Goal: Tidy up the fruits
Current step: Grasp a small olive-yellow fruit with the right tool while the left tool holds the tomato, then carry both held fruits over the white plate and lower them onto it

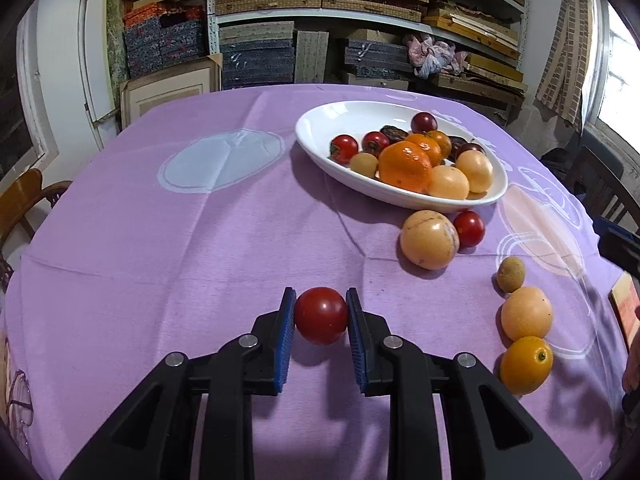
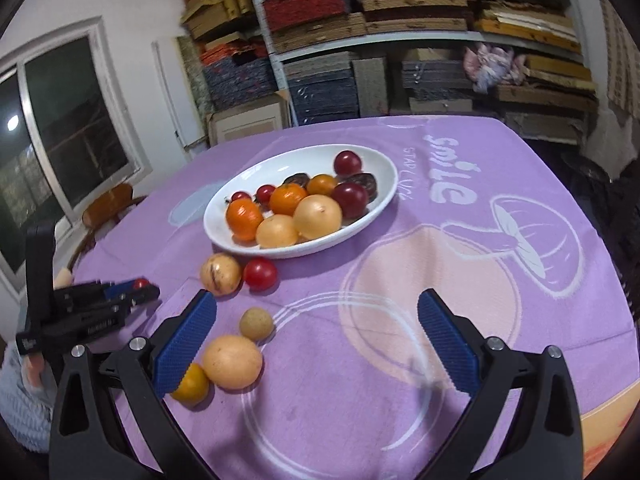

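My left gripper (image 1: 321, 312) is shut on a red tomato (image 1: 321, 315), held just above the purple tablecloth (image 1: 200, 240); the right wrist view shows that gripper (image 2: 140, 286) at the left with the tomato (image 2: 140, 283) peeking out. A white oval dish (image 1: 320, 128) (image 2: 224, 200) behind it holds several tomatoes, oranges and pale yellow fruits. My right gripper (image 2: 316, 336) is open over the cloth with nothing between its pads. Beside its left finger lie a pale fruit (image 2: 232, 361), a small tan fruit (image 2: 256, 323) and an orange fruit (image 2: 192, 388).
Loose by the dish lie a large pale fruit (image 1: 428, 239) (image 2: 221, 273) and a red tomato (image 1: 469, 228) (image 2: 260, 274). Shelves of stacked boxes (image 1: 360, 8) fill the back wall. A wooden chair (image 1: 24, 200) stands at the table's left, dark chairs (image 1: 600, 184) at the right.
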A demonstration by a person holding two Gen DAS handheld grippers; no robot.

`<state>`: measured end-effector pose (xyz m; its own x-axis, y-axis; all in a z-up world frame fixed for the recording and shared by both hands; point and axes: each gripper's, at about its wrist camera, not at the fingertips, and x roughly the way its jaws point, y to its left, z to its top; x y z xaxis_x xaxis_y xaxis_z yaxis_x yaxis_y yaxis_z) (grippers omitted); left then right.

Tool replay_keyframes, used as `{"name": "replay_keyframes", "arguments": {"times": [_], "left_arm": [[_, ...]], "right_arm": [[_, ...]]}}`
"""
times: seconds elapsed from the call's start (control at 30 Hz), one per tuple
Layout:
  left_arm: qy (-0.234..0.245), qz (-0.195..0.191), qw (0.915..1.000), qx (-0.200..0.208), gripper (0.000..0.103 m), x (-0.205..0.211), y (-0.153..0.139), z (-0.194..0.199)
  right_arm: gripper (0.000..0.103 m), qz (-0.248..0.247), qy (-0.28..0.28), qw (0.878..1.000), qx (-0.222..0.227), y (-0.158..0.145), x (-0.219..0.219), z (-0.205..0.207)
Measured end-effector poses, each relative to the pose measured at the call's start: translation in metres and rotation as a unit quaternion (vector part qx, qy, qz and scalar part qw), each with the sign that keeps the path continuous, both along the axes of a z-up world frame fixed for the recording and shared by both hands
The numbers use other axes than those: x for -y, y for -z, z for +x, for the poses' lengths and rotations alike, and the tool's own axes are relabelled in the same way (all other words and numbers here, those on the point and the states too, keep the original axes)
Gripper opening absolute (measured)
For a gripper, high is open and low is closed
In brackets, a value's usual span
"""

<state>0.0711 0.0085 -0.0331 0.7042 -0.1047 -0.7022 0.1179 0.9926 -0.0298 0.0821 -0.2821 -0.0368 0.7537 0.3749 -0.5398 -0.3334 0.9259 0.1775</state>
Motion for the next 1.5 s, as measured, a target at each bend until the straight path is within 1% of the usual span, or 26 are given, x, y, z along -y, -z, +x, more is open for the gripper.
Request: {"name": "replay_keyframes", "arguments": {"times": [0.13, 0.27, 0.37, 0.4, 0.43, 0.47, 0.5, 0.53, 0.7, 0.8, 0.87, 1.0, 1.1, 1.17, 1.23, 1.3, 1.43, 1.5], "left_arm": [[-0.009, -0.023, 0.9997, -0.009, 0.025, -0.011, -0.001, 0.002], [0.004, -0.014, 0.9999, -0.002, 0.025, -0.005, -0.002, -0.003], [0.009, -0.011, 0.9999, -0.008, 0.025, -0.004, 0.000, -0.002], [0.010, -0.011, 0.9998, -0.010, 0.025, -0.003, 0.001, -0.002], [0.010, -0.010, 0.9998, -0.011, 0.025, -0.003, 0.002, -0.002], [0.011, -0.011, 0.9998, -0.011, 0.025, -0.003, 0.001, -0.001], [0.011, -0.011, 0.9998, -0.010, 0.025, -0.003, 0.001, -0.002], [0.012, -0.013, 0.9998, -0.009, 0.025, -0.003, 0.000, -0.002], [0.014, -0.020, 0.9996, -0.013, 0.025, -0.004, 0.000, -0.003], [0.015, -0.021, 0.9995, -0.018, 0.025, -0.004, 0.001, -0.002], [0.016, -0.022, 0.9995, -0.018, 0.025, -0.004, 0.001, -0.002], [0.018, -0.024, 0.9994, -0.020, 0.025, -0.003, 0.002, -0.001], [0.018, -0.025, 0.9992, -0.024, 0.025, -0.003, 0.003, 0.000], [0.019, -0.027, 0.9991, -0.028, 0.025, -0.003, 0.003, 0.000], [0.019, -0.027, 0.9990, -0.029, 0.025, -0.003, 0.004, 0.001], [0.019, -0.028, 0.9990, -0.028, 0.025, -0.003, 0.004, 0.001], [0.018, -0.032, 0.9989, -0.029, 0.026, -0.004, 0.004, 0.001], [0.019, -0.032, 0.9989, -0.027, 0.026, -0.003, 0.004, 0.000]], "right_arm": [[0.099, -0.032, -0.027, 0.999, -0.015, 0.012, -0.022, -0.010], [0.099, -0.048, -0.026, 0.998, -0.022, 0.016, -0.033, -0.005], [0.097, -0.056, -0.021, 0.998, -0.028, 0.015, -0.038, 0.006], [0.089, -0.054, -0.026, 0.998, -0.036, 0.015, -0.040, 0.011], [0.068, -0.052, -0.034, 0.997, -0.048, 0.016, -0.042, 0.017], [0.058, -0.049, -0.043, 0.996, -0.063, 0.017, -0.046, 0.024], [0.046, -0.049, -0.048, 0.995, -0.073, 0.019, -0.049, 0.029], [0.044, -0.052, -0.051, 0.994, -0.078, 0.021, -0.053, 0.034], [0.044, -0.059, -0.051, 0.994, -0.082, 0.023, -0.059, 0.037], [0.040, -0.049, -0.056, 0.993, -0.089, 0.023, -0.059, 0.039], [0.036, -0.036, -0.061, 0.992, -0.101, 0.024, -0.059, 0.043], [0.036, -0.008, -0.070, 0.989, -0.132, 0.026, -0.056, 0.052], [0.034, 0.018, -0.080, 0.984, -0.159, 0.029, -0.052, 0.059], [0.033, 0.025, -0.084, 0.981, -0.175, 0.029, -0.050, 0.065], [0.027, 0.012, -0.082, 0.980, -0.180, 0.028, -0.052, 0.071], [0.027, 0.002, -0.086, 0.979, -0.185, 0.027, -0.056, 0.074], [0.027, -0.058, -0.088, 0.981, -0.163, 0.023, -0.071, 0.067], [0.027, -0.076, -0.084, 0.982, -0.150, 0.022, -0.076, 0.064]]}}
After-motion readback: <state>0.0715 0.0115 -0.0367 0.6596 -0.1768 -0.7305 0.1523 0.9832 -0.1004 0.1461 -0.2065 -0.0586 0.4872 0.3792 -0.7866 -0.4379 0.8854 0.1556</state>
